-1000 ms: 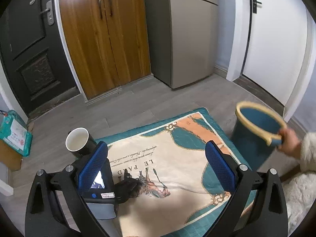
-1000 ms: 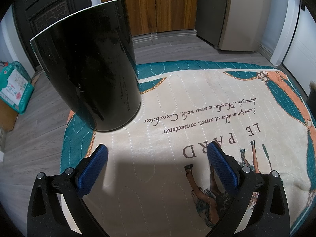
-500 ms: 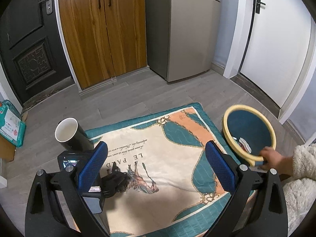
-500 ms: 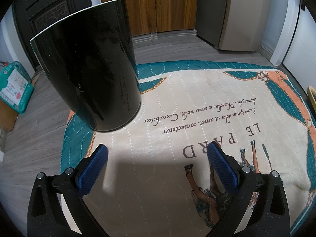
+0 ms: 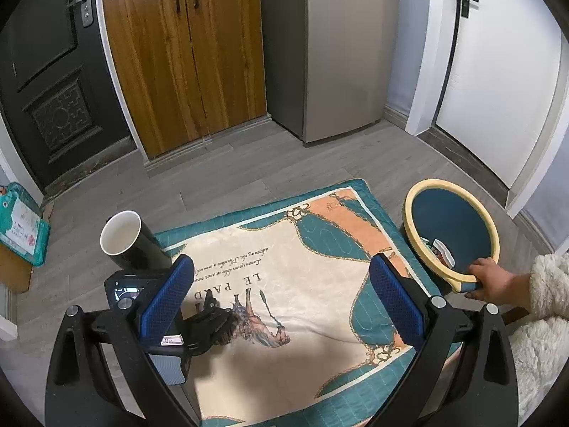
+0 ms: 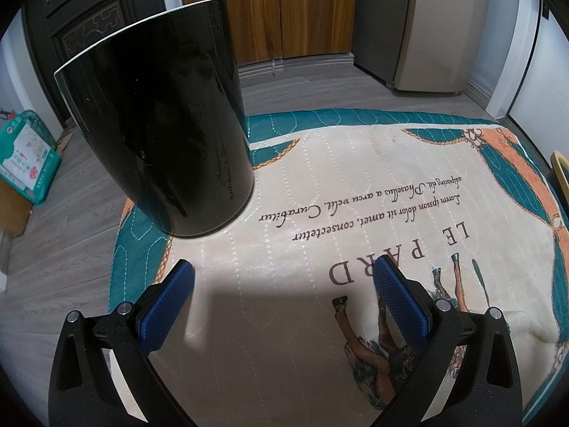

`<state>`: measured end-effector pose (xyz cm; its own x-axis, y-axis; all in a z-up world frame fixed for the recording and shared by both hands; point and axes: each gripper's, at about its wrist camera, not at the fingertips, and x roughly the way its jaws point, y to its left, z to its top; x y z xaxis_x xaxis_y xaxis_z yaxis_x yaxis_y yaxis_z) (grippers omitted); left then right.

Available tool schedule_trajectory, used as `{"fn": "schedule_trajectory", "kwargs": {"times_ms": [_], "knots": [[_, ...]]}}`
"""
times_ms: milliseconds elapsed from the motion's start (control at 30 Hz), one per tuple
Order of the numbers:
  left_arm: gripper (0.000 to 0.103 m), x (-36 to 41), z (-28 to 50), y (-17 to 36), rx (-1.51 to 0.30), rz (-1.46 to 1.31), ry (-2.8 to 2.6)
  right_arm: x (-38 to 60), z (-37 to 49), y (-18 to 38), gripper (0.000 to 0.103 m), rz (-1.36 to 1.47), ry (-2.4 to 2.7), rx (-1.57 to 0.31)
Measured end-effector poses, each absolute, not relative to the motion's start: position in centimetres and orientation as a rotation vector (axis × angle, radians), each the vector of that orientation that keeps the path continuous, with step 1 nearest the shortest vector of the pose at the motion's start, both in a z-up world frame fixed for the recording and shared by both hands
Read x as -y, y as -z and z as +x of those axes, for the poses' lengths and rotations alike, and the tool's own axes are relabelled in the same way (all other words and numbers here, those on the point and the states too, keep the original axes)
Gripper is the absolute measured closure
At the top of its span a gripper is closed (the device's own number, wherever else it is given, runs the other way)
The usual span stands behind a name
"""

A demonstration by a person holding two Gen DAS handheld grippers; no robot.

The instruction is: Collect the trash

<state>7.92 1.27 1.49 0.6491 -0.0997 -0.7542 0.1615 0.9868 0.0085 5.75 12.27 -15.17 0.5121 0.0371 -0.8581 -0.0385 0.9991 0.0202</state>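
A blue trash bin with a yellow rim [image 5: 451,235] stands on the floor at the rug's right edge, with wrappers [image 5: 441,249] inside; a bare hand [image 5: 487,277] grips its rim. My left gripper [image 5: 281,288] is open and empty, held high above the rug [image 5: 302,284]. My right gripper [image 6: 281,291] is open and empty; it rests low on the rug and shows in the left wrist view as a black device [image 5: 167,306]. A black cup [image 6: 163,121] stands upright just ahead of it, white inside in the left wrist view [image 5: 124,245].
The rug [image 6: 355,213] lies on grey wood flooring. A wooden cabinet [image 5: 185,53], a fridge [image 5: 338,46], a black door [image 5: 46,71] and a white door [image 5: 498,71] line the far walls. A green package [image 5: 21,224] sits on a box at left.
The left gripper has risen and pulled back. The hand has set the bin upright on the floor by the rug. The right gripper has not moved.
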Motion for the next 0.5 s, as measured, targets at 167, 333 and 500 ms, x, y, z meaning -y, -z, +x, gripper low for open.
{"fn": "schedule_trajectory", "kwargs": {"times_ms": [167,333,500], "knots": [[0.006,-1.42,7.91,-1.56,-0.847,0.069,0.154,-12.27,5.70,15.16,0.004,-0.002,-0.045,-1.032],[0.006,-1.43,7.97,-1.60,-0.848,0.071,0.157,-12.26,5.59,15.14,0.004,-0.002,-0.045,-1.032],[0.006,-1.25,7.96,-1.55,-0.855,0.075,0.167,-12.26,5.70,15.18,0.004,-0.002,-0.045,-1.032]]}}
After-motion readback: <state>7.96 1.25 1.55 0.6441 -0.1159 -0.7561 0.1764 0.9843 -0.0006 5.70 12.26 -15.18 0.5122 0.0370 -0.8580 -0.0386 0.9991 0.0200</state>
